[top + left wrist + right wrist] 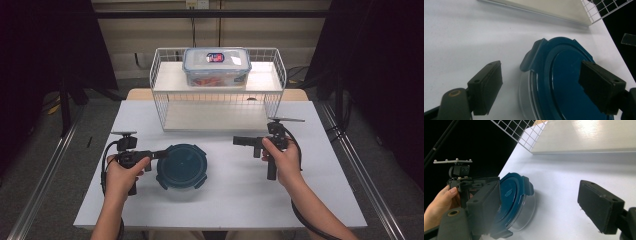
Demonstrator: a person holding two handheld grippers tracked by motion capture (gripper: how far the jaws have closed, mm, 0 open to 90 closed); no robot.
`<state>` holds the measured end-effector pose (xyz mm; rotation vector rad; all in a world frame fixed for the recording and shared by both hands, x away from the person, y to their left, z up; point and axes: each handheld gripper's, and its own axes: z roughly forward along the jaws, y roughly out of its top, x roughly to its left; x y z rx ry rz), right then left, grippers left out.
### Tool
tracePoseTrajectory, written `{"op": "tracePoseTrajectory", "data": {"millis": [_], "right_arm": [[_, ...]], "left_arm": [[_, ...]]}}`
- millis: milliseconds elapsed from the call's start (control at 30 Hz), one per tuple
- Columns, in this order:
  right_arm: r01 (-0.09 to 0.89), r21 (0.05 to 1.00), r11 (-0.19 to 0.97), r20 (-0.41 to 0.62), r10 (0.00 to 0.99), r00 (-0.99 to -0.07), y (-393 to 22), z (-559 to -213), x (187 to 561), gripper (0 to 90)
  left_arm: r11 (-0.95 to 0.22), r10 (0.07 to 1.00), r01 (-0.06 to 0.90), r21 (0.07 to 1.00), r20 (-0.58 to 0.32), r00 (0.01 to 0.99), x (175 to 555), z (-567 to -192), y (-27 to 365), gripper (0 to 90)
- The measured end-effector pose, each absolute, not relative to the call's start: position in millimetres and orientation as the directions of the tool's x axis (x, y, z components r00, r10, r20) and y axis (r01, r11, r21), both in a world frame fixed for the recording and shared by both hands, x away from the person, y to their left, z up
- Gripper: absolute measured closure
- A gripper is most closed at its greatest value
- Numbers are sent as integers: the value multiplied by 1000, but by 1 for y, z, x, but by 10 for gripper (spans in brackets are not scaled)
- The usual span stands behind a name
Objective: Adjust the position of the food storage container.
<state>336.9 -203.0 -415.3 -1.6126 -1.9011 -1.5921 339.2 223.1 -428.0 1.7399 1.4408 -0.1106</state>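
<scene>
Left gripper (161, 154) fingers (485, 86) sitting wide, straddling the round container's (181, 166) blue lid rim on the counter (240, 195); right gripper (240, 141) open, well apart; looks light, rigid, slick — grab a latch tab (530, 56).

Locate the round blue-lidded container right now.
High view: the container sits on the table, left of centre, just right of the left gripper and in front of the wire rack.

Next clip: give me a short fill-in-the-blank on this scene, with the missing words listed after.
1. The round container on the table has a ____ lid.
2. The rectangular container stands on the wire rack's ____ shelf.
3. The left gripper's jaws are ____.
4. The right gripper points toward the person's ____.

Missing words: blue; top; open; left
</scene>
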Motion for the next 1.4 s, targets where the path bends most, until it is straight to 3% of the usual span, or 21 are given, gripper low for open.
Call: {"op": "tracePoseTrajectory", "data": {"millis": [300,667,1233,1400], "right_arm": [[803,575,-155,707,587,-394,-199,-420,336,180],[808,567,-157,713,585,-387,-200,-424,335,178],[815,560,-147,711,591,-382,-200,-428,335,176],[825,549,-134,713,590,-379,-195,-431,334,176]], "left_arm": [[28,763,855,518,-564,316,336,-430,230,280],[34,752,877,480,-590,293,332,-430,234,462],[40,731,899,437,-626,272,330,-433,236,608],[48,713,906,420,-650,263,329,-432,234,689]]}}
